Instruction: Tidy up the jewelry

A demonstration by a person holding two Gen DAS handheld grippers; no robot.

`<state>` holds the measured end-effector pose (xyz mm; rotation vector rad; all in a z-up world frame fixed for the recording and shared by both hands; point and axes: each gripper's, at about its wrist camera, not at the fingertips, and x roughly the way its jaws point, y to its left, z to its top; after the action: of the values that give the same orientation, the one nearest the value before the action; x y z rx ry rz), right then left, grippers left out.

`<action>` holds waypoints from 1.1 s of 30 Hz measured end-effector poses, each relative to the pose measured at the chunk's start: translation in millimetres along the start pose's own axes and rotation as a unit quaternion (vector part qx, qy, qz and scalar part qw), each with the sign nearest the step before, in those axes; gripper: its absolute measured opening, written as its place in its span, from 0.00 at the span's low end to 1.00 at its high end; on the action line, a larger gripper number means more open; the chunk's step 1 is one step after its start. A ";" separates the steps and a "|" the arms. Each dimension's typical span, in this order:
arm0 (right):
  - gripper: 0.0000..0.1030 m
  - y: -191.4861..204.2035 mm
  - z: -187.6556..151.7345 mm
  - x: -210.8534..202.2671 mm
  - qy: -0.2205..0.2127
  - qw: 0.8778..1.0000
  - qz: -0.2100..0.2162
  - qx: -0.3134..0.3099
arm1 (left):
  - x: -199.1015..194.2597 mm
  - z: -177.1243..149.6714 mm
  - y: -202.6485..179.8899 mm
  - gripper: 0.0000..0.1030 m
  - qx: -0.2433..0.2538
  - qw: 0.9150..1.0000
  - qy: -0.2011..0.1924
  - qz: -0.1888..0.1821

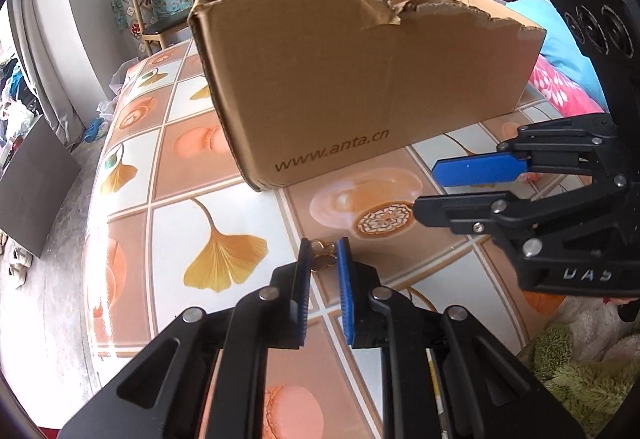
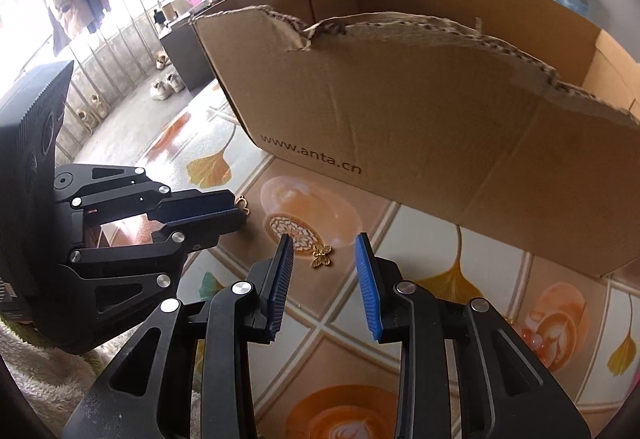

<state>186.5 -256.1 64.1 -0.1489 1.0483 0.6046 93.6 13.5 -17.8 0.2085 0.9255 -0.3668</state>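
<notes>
The cardboard box (image 1: pixel 360 91) carries the printed web address "www.anta.cn" in dark lettering low on its front wall, legible in both wrist views. The right hand-held gripper (image 1: pixel 440 191) body shows raised letters reading approximately "DAS"; these are only partly legible.

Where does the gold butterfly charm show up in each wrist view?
Left wrist view: not visible; the gold piece between the left gripper's pads is a different clover-like charm.
Right wrist view: gold butterfly charm lies lower centre on the tablecloth, between the right gripper's open fingers.
Shared landmark: the "www.anta.cn" cardboard box.
</notes>
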 end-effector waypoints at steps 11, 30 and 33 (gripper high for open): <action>0.13 14.0 0.3 10.5 0.021 0.999 -0.035 -0.020 | -0.3 -0.8 4.7 0.12 -0.005 1.000 -0.008 -0.010; 0.00 4.4 0.5 3.1 0.016 1.000 -0.023 -0.003 | -3.8 -2.9 11.3 0.05 -0.014 1.000 -0.012 -0.014; 0.00 2.9 -0.2 -2.9 0.008 1.000 -0.022 -0.001 | -6.4 -3.2 11.3 0.06 -0.015 1.000 -0.011 -0.021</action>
<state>183.8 -254.9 67.0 -0.1782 1.0577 0.5649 92.2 26.3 -14.3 0.1573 0.9144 -0.3919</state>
